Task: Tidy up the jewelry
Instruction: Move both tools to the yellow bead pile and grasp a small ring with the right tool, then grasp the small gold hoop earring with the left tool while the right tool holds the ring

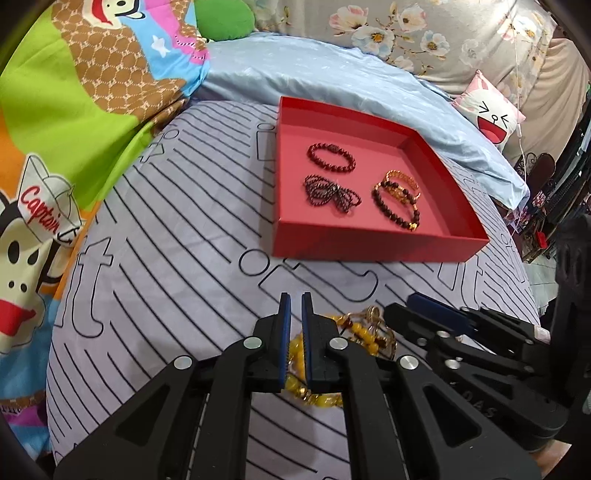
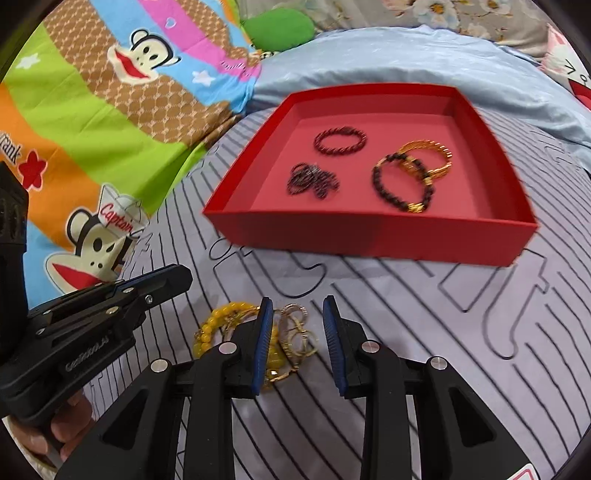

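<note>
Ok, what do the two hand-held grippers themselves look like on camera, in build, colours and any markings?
Both match: the left hand-held gripper and right hand-held gripper have matte black angular linkage arms with triangular cut-outs and round silver pivot pins. Their fingers carry ribbed blue pads. Pale lettering runs along the left one's side in the right wrist view, too small to read surely. No cables show. Bare fingertips grip its handle.

I am in a home bedroom: a bed [image 1: 166,258] with striped sheet, cartoon quilt [image 1: 55,110], floral pillow [image 1: 424,33].
</note>
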The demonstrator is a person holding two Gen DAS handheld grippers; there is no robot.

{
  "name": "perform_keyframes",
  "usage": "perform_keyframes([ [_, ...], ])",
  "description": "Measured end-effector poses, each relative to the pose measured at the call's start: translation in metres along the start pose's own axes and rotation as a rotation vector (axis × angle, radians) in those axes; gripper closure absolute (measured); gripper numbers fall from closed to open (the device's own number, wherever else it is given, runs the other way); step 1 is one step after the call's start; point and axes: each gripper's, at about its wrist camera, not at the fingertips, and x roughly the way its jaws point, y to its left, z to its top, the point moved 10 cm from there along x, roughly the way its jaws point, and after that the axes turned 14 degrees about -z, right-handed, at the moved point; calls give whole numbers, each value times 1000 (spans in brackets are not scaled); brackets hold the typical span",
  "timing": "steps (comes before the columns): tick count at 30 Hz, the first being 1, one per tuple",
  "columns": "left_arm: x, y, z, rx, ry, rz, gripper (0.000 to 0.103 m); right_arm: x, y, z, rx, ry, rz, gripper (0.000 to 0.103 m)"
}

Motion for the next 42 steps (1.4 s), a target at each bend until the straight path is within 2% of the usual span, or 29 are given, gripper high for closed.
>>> perform_keyframes([
  [5, -1, 6, -6, -12, 8, -2, 97, 15, 7, -3, -5, 21, 0, 75],
  [11, -1, 13, -10, -26, 14, -3, 97, 24, 7, -5, -10, 29, 2, 80],
  [13, 0, 14, -11, -28, 15, -5, 97, 24, 8, -4, -10, 25, 7, 87],
  [16, 1, 12, -11, -30, 17, -10, 97, 22, 9, -2, -14, 14, 7, 87],
  [18, 1, 11, -11, -26, 17, -12, 97, 21, 9, -1, -15, 4, 9, 97],
  [27, 3, 6, -10, -21, 20, -19, 97, 14, -12, 6, 33, -11, -10, 98],
  [32, 5, 2, -10, -14, 24, -27, 97, 10, -17, -2, 28, 6, -7, 97],
  [38, 7, -8, -14, 2, 32, -38, 97, 2, -20, -14, 5, -10, -46, 98],
  [42, 7, -11, -17, 5, 35, -44, 97, -7, -35, -23, 31, -6, -53, 98],
])
